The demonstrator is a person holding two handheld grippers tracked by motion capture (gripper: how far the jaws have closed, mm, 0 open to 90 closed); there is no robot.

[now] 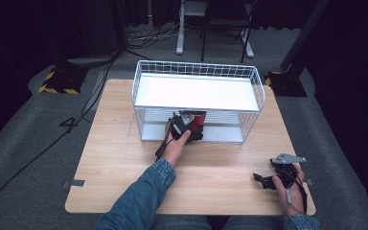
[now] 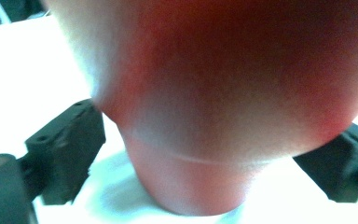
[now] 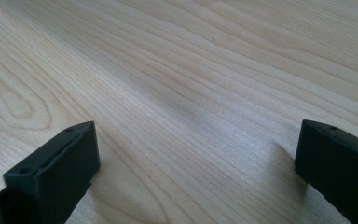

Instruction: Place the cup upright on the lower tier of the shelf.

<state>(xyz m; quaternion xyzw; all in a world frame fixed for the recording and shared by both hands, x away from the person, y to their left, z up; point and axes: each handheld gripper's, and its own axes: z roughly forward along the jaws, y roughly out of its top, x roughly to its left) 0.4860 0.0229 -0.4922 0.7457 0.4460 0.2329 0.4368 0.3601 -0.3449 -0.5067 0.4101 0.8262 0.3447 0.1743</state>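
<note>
Left gripper (image 1: pixel 195 125): at the open front of the white wire basket (image 1: pixel 146 79), lower level; jaws spread either side of a red object (image 2: pixel 242 102); contact with it cannot be told
Red object: blurred, cut off by the frame; identity unclear; on a white surface
Right gripper (image 1: pixel 261 180): jaws wide apart, empty, low over the wooden table (image 3: pixel 177 70), near its front right edge

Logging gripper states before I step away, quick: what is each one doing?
Left gripper: jaws apart around a red object; contact cannot be told.
Right gripper: open, holding nothing, low over the table.
</note>
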